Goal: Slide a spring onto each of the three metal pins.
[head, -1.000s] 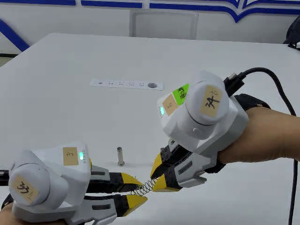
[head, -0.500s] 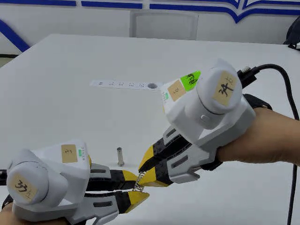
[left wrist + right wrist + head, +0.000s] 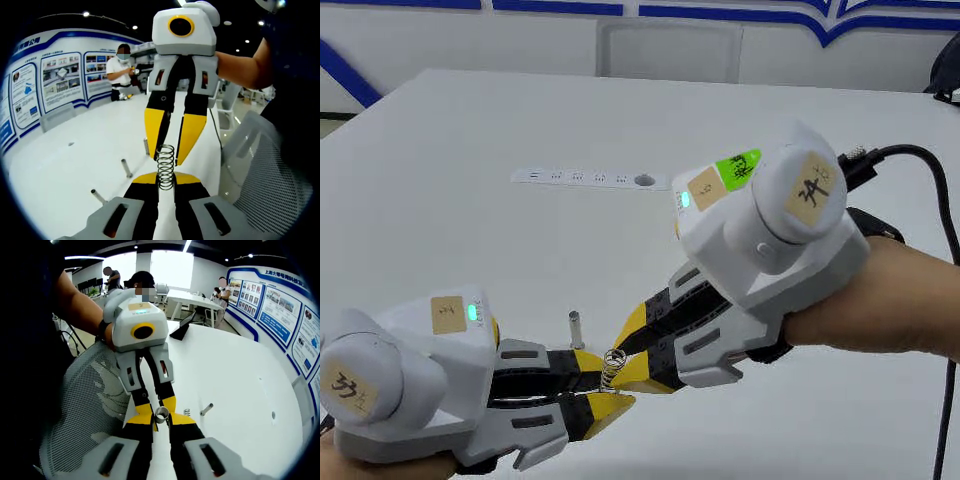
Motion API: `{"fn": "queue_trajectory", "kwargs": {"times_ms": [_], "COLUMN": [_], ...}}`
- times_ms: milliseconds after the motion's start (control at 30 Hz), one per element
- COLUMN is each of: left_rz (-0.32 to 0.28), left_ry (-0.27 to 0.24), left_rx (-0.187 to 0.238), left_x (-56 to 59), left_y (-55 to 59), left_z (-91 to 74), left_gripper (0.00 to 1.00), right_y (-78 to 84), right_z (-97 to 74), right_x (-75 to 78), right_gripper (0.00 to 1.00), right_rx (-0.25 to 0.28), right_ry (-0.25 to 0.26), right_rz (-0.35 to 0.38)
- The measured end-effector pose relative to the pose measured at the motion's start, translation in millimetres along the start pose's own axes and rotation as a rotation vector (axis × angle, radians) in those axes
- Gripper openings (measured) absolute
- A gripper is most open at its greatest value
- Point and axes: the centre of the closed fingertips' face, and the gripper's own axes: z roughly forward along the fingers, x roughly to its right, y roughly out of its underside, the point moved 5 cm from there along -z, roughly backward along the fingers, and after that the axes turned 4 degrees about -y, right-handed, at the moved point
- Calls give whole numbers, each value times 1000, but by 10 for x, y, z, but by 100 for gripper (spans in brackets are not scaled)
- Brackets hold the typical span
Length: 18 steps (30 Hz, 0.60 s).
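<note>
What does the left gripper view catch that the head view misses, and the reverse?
The left gripper view adds two more upright metal pins and a person by the wall posters. The head view adds a white power strip and a chair. Both share one pin and the spring between the tips of the left gripper and right gripper.

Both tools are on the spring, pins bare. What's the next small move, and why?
Probably ease the left tool back off the spring, leaving it with the right tool. The spring bridges both tools' tips, so neither end is free to go over the bare pin standing just beyond them. Which tool truly clamps it is unclear, so go gently.
</note>
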Motion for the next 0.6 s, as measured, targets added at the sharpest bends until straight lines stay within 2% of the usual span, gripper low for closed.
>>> {"fn": "queue_trajectory", "kwargs": {"times_ms": [500, 600], "left_rz": [-34, -36], "left_ry": [0, 0], "left_rx": [21, 23], "left_x": [-15, -16], "left_y": [-45, -52], "left_z": [13, 13], "left_gripper": [11, 16], "right_y": [-37, -49], "right_z": [-9, -18], "right_x": [20, 30], "right_gripper": [11, 11], "right_rx": [28, 33], "right_ry": [11, 14], "right_rz": [24, 27]}}
